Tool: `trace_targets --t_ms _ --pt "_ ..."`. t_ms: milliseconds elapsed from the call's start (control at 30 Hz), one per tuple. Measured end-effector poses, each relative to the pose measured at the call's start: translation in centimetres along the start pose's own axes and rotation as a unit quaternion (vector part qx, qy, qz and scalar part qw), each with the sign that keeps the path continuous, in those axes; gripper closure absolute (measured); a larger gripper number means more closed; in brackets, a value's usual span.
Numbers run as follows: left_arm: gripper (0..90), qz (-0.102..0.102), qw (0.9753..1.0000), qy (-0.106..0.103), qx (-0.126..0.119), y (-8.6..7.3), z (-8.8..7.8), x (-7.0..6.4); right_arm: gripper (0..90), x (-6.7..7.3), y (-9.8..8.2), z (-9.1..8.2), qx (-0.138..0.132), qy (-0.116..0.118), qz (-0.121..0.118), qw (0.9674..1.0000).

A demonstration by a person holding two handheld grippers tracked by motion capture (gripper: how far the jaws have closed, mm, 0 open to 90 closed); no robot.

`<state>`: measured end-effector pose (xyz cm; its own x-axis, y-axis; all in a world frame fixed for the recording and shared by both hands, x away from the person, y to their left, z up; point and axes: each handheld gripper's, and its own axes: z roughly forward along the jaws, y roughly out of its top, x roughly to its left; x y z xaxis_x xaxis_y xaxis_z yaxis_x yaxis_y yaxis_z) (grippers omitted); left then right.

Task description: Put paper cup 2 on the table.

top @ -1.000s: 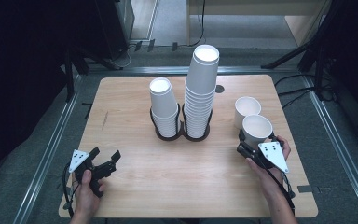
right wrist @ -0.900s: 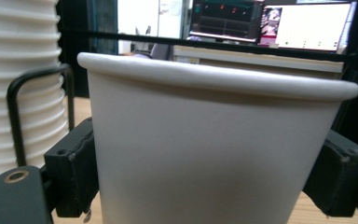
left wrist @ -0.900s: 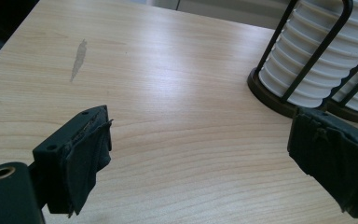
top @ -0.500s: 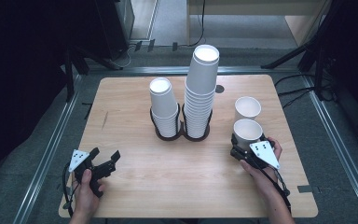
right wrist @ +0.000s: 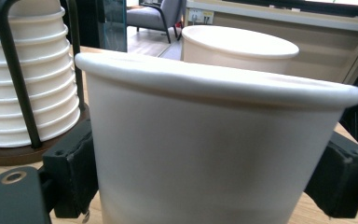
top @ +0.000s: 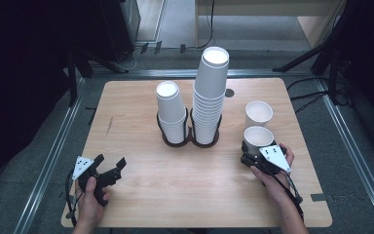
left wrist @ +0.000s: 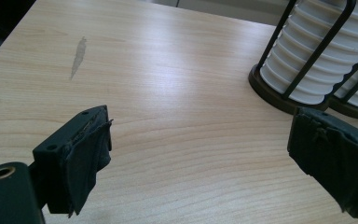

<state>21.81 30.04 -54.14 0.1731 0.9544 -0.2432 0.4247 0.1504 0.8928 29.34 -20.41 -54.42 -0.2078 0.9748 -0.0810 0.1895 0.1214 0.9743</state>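
Jaws of the right gripper [top: 253,155] stand one on each side of the near paper cup [top: 258,139], and they have just been opening. In the right gripper view the black pads sit at the cup's [right wrist: 214,154] lower wall on both flanks; whether they press on the wall or merely flank it cannot be told. The cup stands upright on the wooden table [top: 141,200], right of centre.

A second paper cup [top: 258,113] stands upright just behind the first, farther from the person, apart from it. In the right gripper view its rim [right wrist: 240,46] rises behind the near cup's rim.

The left gripper [top: 108,171] rests low over the near left part of the table, held in the left hand [top: 91,197]. Its jaws are spread wide with nothing between them; the left gripper view shows bare wood in the gap [left wrist: 200,154].

At mid-table a black wire holder [top: 189,139] carries two stacks of upturned paper cups: a short stack [top: 171,109] on the left and a tall stack [top: 209,90] on the right. The holder is well apart from the left gripper and near the right gripper's cup.
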Motion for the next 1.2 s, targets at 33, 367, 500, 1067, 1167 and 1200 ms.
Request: trace_targets --t_ms 33,367,500,1067,1167,1200 --pt "6.2 0.001 1.0000 0.000 0.000 -0.01 0.01 -0.01 11.5 -0.02 0.00 -0.03 0.001 0.000 -0.001 1.0000" --pt "6.2 0.004 1.0000 0.000 0.002 -0.04 0.01 -0.05 10.7 0.02 -0.02 -0.35 0.006 0.008 0.000 0.9999" --pt "6.2 0.004 1.0000 -0.001 0.003 -0.04 0.00 -0.05 10.7 0.09 -0.03 -0.48 0.006 0.011 0.000 0.9999" --pt "6.2 0.005 1.0000 0.000 0.003 -0.03 -0.01 -0.04 11.0 0.10 -0.44 -0.76 0.014 0.009 -0.002 0.9999" --pt "6.2 0.005 1.0000 0.000 0.002 -0.03 0.00 -0.07 10.1 0.08 -0.44 -0.74 0.014 0.010 -0.001 0.9999" --pt "6.2 0.005 1.0000 0.000 0.002 -0.03 0.00 -0.09 8.8 0.07 -0.44 -0.74 0.014 0.011 -0.002 0.9998"
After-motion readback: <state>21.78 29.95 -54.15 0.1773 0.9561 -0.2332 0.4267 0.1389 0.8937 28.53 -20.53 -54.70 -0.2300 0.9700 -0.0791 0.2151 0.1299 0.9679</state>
